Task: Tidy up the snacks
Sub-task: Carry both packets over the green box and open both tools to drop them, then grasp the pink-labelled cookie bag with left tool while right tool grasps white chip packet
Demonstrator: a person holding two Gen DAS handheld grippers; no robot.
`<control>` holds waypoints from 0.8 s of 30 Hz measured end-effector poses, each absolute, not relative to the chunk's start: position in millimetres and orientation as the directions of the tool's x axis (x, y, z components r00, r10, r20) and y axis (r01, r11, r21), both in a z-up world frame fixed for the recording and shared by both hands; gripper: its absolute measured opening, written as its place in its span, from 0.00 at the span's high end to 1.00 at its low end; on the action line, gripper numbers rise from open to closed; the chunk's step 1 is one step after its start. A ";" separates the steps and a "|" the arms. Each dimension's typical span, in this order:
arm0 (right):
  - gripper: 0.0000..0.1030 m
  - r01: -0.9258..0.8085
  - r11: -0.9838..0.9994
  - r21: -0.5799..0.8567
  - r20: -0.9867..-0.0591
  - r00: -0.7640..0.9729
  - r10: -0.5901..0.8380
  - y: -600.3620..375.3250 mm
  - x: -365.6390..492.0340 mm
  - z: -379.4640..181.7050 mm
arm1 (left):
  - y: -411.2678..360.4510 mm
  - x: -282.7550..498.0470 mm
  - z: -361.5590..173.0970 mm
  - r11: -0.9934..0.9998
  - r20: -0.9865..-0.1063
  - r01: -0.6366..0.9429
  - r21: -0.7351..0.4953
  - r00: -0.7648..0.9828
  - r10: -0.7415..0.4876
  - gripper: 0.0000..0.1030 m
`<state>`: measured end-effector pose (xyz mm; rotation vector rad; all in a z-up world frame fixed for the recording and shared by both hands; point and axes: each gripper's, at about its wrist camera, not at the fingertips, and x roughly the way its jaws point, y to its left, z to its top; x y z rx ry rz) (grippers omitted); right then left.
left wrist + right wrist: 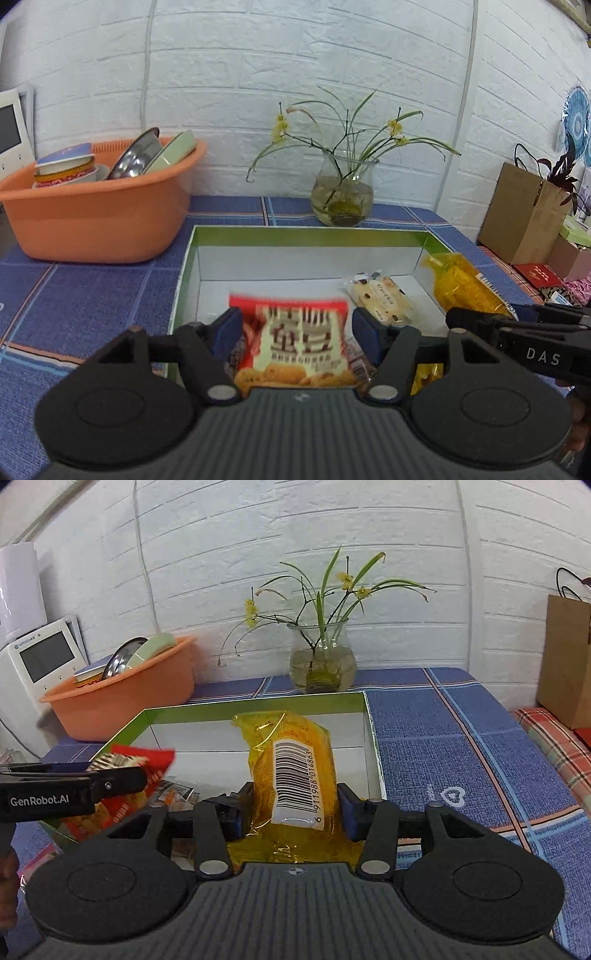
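While both hang over box (306, 233), left gripper (297, 332) pinches red pack (299, 347), right gripper (295, 806) pinches yellow pack (291, 771).

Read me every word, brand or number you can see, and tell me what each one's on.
"DAS": right gripper arm.
"GenRobot.AI": left gripper arm.
"6 911988 014863": barcode label on the yellow snack pack.
Red snack packet: large Chinese characters, blurred.
White appliance: logo too small.

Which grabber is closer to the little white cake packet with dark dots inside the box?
Left. The left gripper, clamping the red snack bag, sits just beside the small white speckled cake packet. The right gripper, squeezing the yellow cellophane packet, is farther right, at the box wall.
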<state>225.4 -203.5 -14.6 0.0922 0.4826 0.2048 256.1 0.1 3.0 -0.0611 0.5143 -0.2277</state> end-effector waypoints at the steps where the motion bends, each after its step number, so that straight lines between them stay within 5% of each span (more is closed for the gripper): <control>1: 0.08 -0.180 0.975 0.129 -0.439 0.871 0.219 -202.8 224.0 -13.0 | 0.1 254.6 4.8 0.974 -0.471 0.202 -0.107 0.852 -0.229 0.33; 11: 0.08 -0.191 0.963 0.189 -0.319 0.916 0.244 -211.1 176.0 17.5 | 30.8 202.5 36.3 0.976 -0.388 0.194 -0.099 0.896 -0.218 0.20; 13: 0.08 -0.215 0.948 0.236 -0.304 0.910 0.283 -213.9 159.2 20.3 | 42.3 182.8 38.4 0.978 -0.364 0.181 -0.101 0.908 -0.206 0.04; 17: 0.08 -0.288 0.903 0.319 -0.275 0.884 0.379 -215.2 120.6 18.8 | 61.3 145.5 34.0 0.989 -0.348 0.108 -0.100 0.928 -0.136 0.04; 24: 0.07 -0.329 0.864 0.381 -0.294 0.843 0.451 -208.3 85.8 -6.3 | 78.4 139.5 -2.0 0.984 -0.445 0.049 -0.174 0.887 -0.123 0.04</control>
